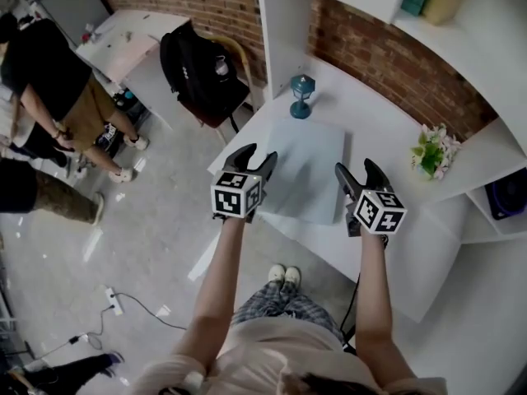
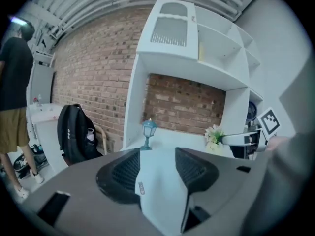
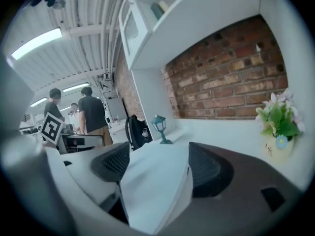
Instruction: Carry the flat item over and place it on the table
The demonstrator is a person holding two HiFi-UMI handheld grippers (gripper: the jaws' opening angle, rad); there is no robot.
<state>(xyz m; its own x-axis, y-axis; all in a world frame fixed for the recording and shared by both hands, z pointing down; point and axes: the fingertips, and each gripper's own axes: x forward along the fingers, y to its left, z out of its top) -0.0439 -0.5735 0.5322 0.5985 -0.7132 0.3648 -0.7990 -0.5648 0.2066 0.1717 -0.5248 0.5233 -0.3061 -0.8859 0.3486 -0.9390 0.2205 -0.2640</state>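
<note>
A long white worktop [image 1: 370, 113] runs along the brick wall, with white shelves built over it. Off to the left a bystander [image 1: 49, 72] in a black top and tan shorts stands on the grey floor. The flat item [image 1: 309, 163], a pale blue-grey slab, lies flat on the worktop towards its front edge. A black backpack [image 1: 198, 68] sits on a chair just beyond the worktop's left end.

The person stands at the front of the worktop with both arms stretched out. The left gripper [image 1: 257, 153] is at the slab's near left corner and the right gripper [image 1: 356, 168] at its near right corner. Each has its jaws spread wide, a corner of the slab showing in the gap between them, and neither looks clamped on it; the slab rests on the worktop.

A small pot of flowers [image 1: 432, 151] stands to the right, well apart from the slab. A little teal lantern [image 1: 301, 95] stands upright just behind the slab's far edge.
</note>
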